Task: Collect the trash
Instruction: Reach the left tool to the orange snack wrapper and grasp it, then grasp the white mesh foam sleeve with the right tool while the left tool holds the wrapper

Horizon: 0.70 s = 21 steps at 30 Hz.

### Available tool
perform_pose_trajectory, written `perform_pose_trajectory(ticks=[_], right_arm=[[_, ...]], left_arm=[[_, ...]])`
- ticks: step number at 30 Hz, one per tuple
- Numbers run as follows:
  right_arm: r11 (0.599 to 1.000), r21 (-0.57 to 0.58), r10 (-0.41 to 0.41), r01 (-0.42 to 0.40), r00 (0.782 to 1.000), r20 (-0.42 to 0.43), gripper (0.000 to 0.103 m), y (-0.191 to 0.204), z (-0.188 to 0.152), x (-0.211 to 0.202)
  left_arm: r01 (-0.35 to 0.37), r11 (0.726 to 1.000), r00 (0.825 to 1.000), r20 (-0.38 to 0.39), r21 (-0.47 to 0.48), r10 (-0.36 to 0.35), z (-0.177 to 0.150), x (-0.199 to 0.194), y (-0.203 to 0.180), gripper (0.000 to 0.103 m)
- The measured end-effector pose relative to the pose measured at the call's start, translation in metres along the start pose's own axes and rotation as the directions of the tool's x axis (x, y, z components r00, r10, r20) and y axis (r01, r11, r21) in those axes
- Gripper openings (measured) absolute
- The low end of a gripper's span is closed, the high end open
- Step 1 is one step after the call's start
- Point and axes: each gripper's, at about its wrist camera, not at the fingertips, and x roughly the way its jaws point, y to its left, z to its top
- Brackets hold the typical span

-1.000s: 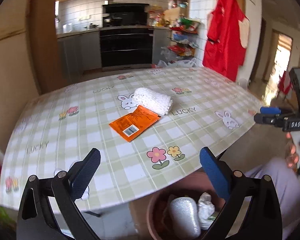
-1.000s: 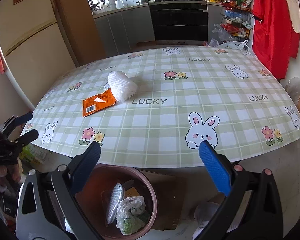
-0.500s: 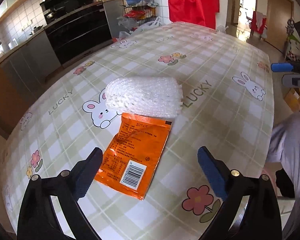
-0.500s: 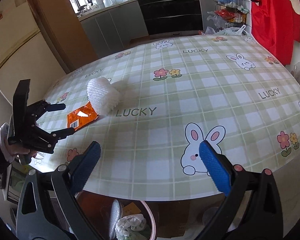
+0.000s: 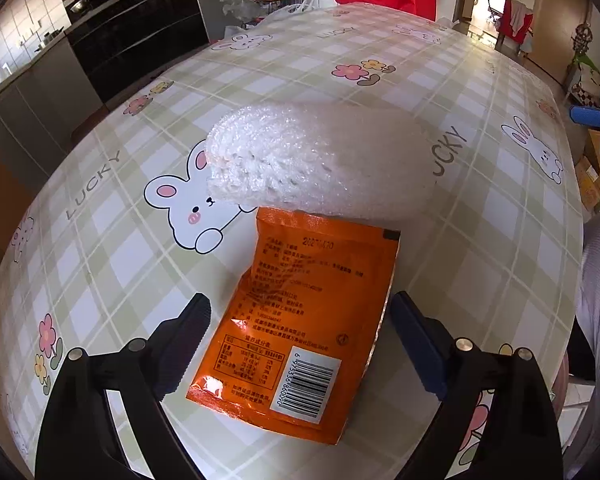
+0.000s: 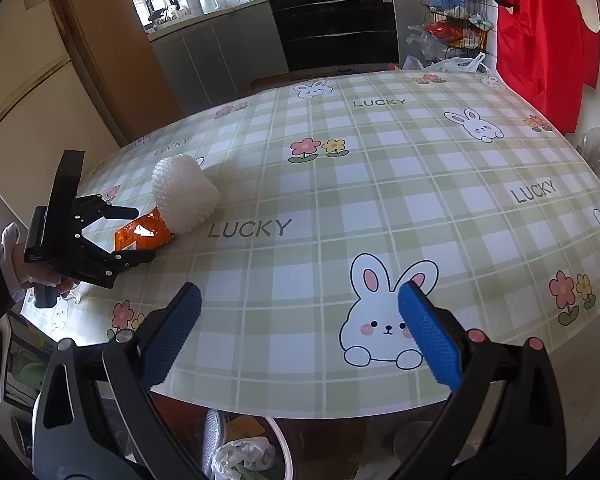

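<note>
An orange snack packet [image 5: 296,332] lies flat on the checked tablecloth [image 5: 100,264], its far end under a white foam net roll [image 5: 320,160]. My left gripper [image 5: 300,344] is open, its fingers either side of the packet's near half, just above the table. In the right wrist view the left gripper [image 6: 138,236] straddles the packet [image 6: 144,234] beside the roll [image 6: 184,196]. My right gripper [image 6: 300,332] is open and empty above the table's near edge. A brown bin [image 6: 276,444] with trash in it stands below that edge.
The table [image 6: 380,184] stretches right and back. Kitchen cabinets and an oven [image 6: 332,36] stand behind, with a wire rack [image 6: 452,12] and a red garment [image 6: 540,36] to the right. A fridge [image 6: 24,120] is at the left.
My left gripper has moved forward and down over the table until its fingers straddle the orange packet. My right gripper has edged forward over the table edge, still open.
</note>
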Motion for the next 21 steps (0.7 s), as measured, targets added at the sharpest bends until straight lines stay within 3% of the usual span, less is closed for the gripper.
perform_pose_trajectory(ticks=[5, 8, 9, 12, 15, 19, 20, 21], right_arm=[[1.0, 0.002, 0.0, 0.0, 1.0, -0.006, 0.097, 0.0, -0.001, 0.001], [1.0, -0.006, 0.006, -0.006, 1.0, -0.002, 0.097, 0.005, 0.0, -0.001], [1.0, -0.014, 0.007, -0.007, 1.0, 0.001, 0.097, 0.008, 0.0, -0.003], [0.999, -0.043, 0.0, 0.0, 1.0, 0.003, 0.097, 0.012, 0.001, -0.004], [0.998, -0.062, -0.009, 0.01, 1.0, 0.012, 0.097, 0.014, 0.001, -0.006], [0.998, -0.057, -0.007, 0.007, 1.0, 0.008, 0.097, 0.015, 0.0, -0.006], [0.998, -0.057, -0.005, 0.005, 1.0, 0.007, 0.097, 0.015, 0.0, -0.006], [0.998, -0.062, -0.004, 0.004, 1.0, 0.005, 0.097, 0.016, 0.0, -0.006]], left_arm=[[0.023, 1.0, 1.0, -0.009, 0.01, -0.023, 0.0, 0.002, -0.002, 0.09], [0.047, 0.998, 0.999, -0.013, -0.036, -0.048, 0.001, 0.005, 0.002, 0.088], [0.052, 0.997, 0.999, -0.004, -0.05, -0.052, 0.001, 0.004, 0.003, 0.079], [0.064, 0.994, 0.998, -0.002, -0.089, -0.064, 0.001, -0.001, 0.008, 0.066], [0.149, 0.981, 0.989, 0.008, -0.127, -0.149, -0.006, -0.01, 0.01, 0.058], [0.14, 0.979, 0.99, 0.018, -0.15, -0.139, -0.019, -0.021, 0.007, 0.051], [0.147, 0.975, 0.989, 0.022, -0.168, -0.145, -0.023, -0.023, 0.008, 0.037], [0.137, 0.972, 0.991, 0.025, -0.192, -0.135, -0.027, -0.026, 0.01, 0.016]])
